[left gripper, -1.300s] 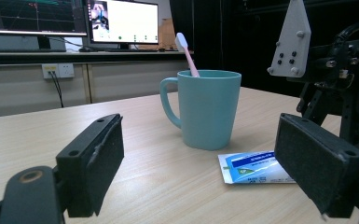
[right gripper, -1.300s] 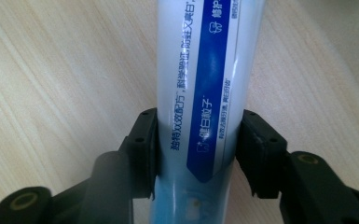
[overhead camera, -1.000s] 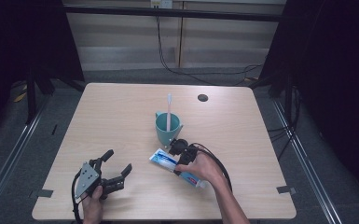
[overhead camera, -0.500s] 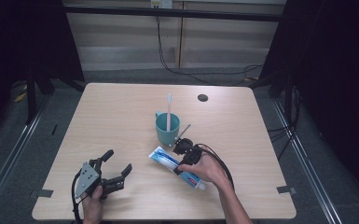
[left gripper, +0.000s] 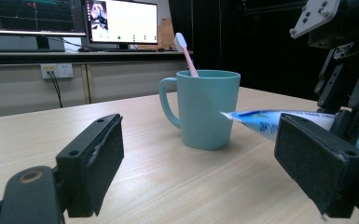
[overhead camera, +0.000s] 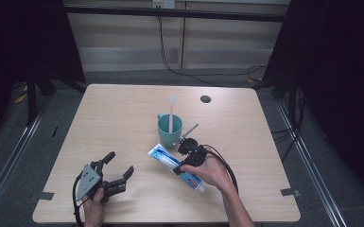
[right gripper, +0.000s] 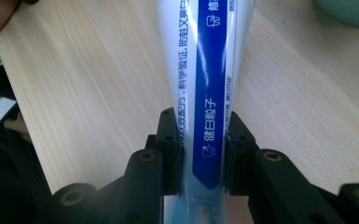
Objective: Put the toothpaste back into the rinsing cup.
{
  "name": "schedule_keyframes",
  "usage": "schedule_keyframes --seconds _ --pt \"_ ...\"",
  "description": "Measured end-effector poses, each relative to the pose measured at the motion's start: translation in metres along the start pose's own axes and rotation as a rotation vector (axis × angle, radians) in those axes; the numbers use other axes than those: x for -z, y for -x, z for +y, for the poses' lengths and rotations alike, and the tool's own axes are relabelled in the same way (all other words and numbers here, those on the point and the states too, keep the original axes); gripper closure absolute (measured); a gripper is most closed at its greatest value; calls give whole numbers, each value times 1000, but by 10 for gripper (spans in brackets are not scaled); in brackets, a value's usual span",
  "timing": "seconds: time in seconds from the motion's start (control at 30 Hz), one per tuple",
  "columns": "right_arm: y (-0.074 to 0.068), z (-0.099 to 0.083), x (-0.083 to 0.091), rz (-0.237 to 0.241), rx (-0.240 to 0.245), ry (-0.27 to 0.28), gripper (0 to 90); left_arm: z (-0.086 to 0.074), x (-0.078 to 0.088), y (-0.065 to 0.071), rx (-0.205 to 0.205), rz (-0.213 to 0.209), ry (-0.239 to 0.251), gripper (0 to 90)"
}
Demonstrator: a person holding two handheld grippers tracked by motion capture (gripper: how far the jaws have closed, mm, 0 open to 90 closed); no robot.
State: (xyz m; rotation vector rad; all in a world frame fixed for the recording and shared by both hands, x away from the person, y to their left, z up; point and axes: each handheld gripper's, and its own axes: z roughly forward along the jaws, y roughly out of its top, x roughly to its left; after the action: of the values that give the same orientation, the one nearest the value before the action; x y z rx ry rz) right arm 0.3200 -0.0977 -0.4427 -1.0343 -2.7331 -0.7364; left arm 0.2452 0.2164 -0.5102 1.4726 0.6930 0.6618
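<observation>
A white and blue toothpaste tube (overhead camera: 162, 154) lies slantwise on the wooden table (overhead camera: 123, 113), just in front of a teal mug (overhead camera: 170, 132) that holds a pink toothbrush (overhead camera: 171, 111). My right gripper (overhead camera: 182, 164) comes down on the tube's middle. In the right gripper view the jaws press on both sides of the tube (right gripper: 205, 60), so the right gripper (right gripper: 203, 154) is shut on it. My left gripper (overhead camera: 119, 164) rests at the front left, open and empty. Across its wide gap (left gripper: 205, 158) I see the mug (left gripper: 207, 109), the toothbrush (left gripper: 185, 51) and the tube's crimped end (left gripper: 261, 121).
A small dark round hole (overhead camera: 205, 99) sits in the table near its back edge. Cables trail from both grippers toward the front edge. Monitors (left gripper: 121, 21) stand on a bench behind the table. Dark frame posts flank the table.
The right hand has shifted slightly over the tube, settling with its jaws on it. The left gripper, the mug and the toothbrush stay where they were.
</observation>
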Motion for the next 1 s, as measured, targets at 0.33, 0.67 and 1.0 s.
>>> schedule_keyframes --seconds 0.33,0.67,1.0 --pt "-4 2 10 1 24 99 725 0 0 -1 -8 -3 -3 157" --pt "-7 1 25 1 32 247 727 0 0 -1 -7 -4 -3 157" --pt "-9 0 39 -3 22 332 727 0 0 0 -5 -4 -2 157"
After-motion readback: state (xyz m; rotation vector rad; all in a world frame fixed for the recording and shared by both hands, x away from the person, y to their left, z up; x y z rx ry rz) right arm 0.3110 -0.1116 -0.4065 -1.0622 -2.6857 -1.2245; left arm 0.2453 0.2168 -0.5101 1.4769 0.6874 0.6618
